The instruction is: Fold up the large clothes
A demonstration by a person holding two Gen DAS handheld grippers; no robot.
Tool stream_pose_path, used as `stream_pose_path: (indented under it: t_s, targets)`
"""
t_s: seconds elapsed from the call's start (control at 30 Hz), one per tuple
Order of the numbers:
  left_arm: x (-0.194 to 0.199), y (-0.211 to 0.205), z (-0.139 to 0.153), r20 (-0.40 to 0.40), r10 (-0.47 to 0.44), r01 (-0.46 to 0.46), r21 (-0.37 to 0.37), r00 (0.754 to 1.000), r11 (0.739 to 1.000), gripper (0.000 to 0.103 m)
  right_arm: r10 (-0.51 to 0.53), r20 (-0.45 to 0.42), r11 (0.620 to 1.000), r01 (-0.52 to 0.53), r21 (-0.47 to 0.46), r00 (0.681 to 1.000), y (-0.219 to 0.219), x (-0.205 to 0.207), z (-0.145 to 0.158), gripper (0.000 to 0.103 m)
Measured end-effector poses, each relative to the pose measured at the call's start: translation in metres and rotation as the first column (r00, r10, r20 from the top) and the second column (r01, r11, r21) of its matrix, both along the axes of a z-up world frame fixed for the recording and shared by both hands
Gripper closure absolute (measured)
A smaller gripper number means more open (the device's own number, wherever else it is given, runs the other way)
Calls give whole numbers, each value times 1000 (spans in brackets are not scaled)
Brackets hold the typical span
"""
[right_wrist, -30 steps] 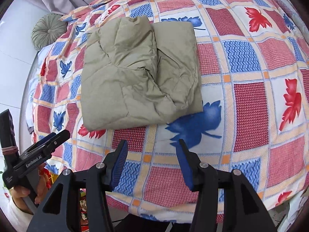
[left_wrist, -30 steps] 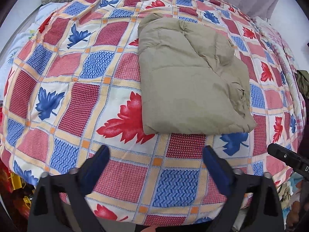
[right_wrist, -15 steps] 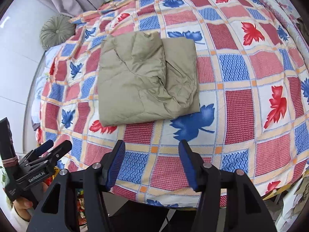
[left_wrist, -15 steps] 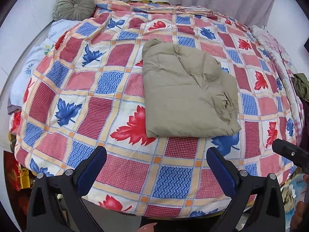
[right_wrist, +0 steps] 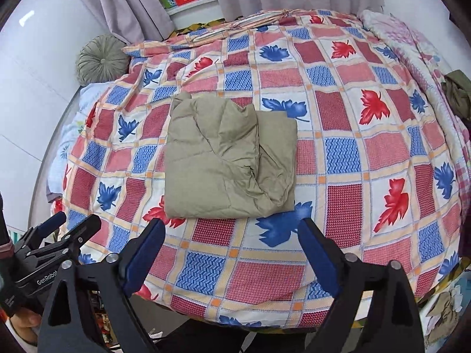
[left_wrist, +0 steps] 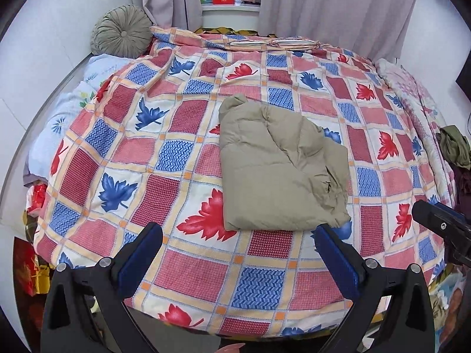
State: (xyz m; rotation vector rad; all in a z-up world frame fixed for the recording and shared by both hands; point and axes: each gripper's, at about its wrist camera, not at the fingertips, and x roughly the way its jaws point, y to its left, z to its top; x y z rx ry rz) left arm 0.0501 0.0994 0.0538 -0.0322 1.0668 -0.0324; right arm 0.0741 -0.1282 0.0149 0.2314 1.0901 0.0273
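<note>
Left wrist view looked down over a bed covered by a quilt printed in red, blue and cream checks with red and blue maple leaves. On the middle of that quilt lay a khaki-green padded garment, folded into a thick, roughly square bundle with one puffy flap creased diagonally across its top. The left gripper, black with blue pads, hung above the near edge of the bed with its jaws spread wide and nothing between them, well apart from the bundle. The right gripper, seen from the right wrist view, hovered over the same near edge; its jaws were opening, with only quilt showing between them, and the folded garment lay just beyond its tips, untouched. Each gripper showed at the edge of the other's picture. A round, pleated grey-green cushion sat at the far left corner of the bed, against a white wall. Pale grey curtains hung behind the bed. A crumpled olive cloth lay at the right edge of the bed.
</note>
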Motion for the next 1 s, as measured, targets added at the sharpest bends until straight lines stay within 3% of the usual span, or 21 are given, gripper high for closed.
stream_pose_path:
  t_s: [0.27, 0.3, 1.0]
  targets:
    - [-5, -1, 17, 33, 1, -1, 9, 999, 1000, 0, -22, 58, 998, 25, -61, 998, 8, -2, 23, 9]
    - [-6, 0, 18, 35, 3, -4, 8, 999, 1000, 0, -23, 61, 997, 27, -65, 998, 8, -2, 24, 0]
    - [-11, 1, 24, 43, 19, -20, 32, 999, 999, 0, -20, 72, 996, 27, -87, 997, 12, -9, 32, 0]
